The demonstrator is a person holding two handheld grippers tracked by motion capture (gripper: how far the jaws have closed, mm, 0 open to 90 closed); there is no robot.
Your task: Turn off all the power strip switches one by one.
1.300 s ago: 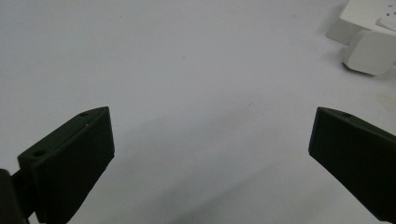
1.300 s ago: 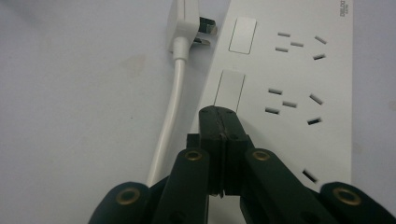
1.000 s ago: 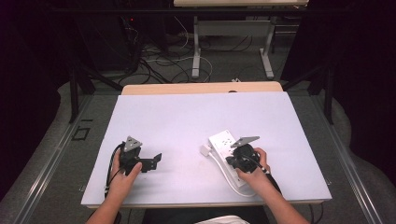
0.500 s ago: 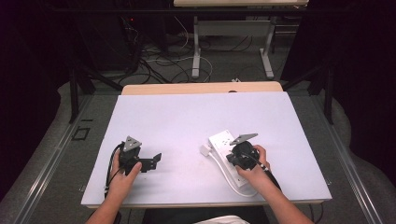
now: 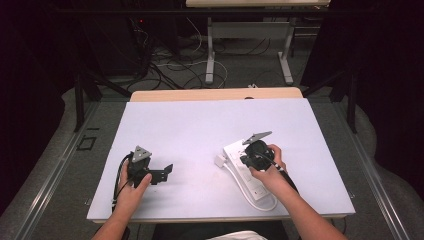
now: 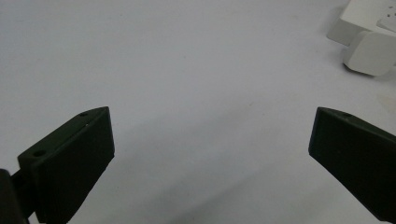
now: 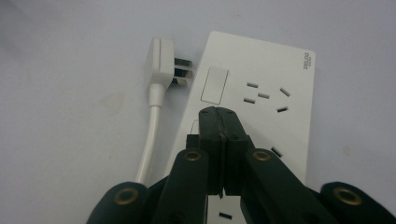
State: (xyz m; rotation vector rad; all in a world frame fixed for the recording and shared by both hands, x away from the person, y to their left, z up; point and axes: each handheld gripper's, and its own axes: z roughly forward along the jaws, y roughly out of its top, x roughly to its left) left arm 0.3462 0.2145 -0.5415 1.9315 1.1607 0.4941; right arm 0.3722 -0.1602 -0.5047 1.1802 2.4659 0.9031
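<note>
**Right gripper closed over the power strip, left gripper wide open on bare table**

The right gripper (image 7: pixel 218 114) has its jaws pressed fully together with nothing between them, their tips over the white power strip (image 7: pixel 261 88), just short of its rectangular switch (image 7: pixel 214 85). Whether the tips touch the strip cannot be told. Beyond the tips and to their right lie socket slots (image 7: pixel 264 96); to their left, just off the strip's edge, lies the white plug (image 7: pixel 161 60), its prongs pointing at the strip and its cord (image 7: pixel 148 140) running back along the gripper's left side.

The left gripper (image 6: pixel 210 154) is spread wide and holds nothing, with bare white table (image 6: pixel 187 60) between and ahead of its jaws. Far ahead to its right sit the plug (image 6: pixel 371 51) and a corner of the strip (image 6: pixel 369 16). In the high view the left gripper (image 5: pixel 162 172) rests well apart from the right gripper (image 5: pixel 247 159).
</note>
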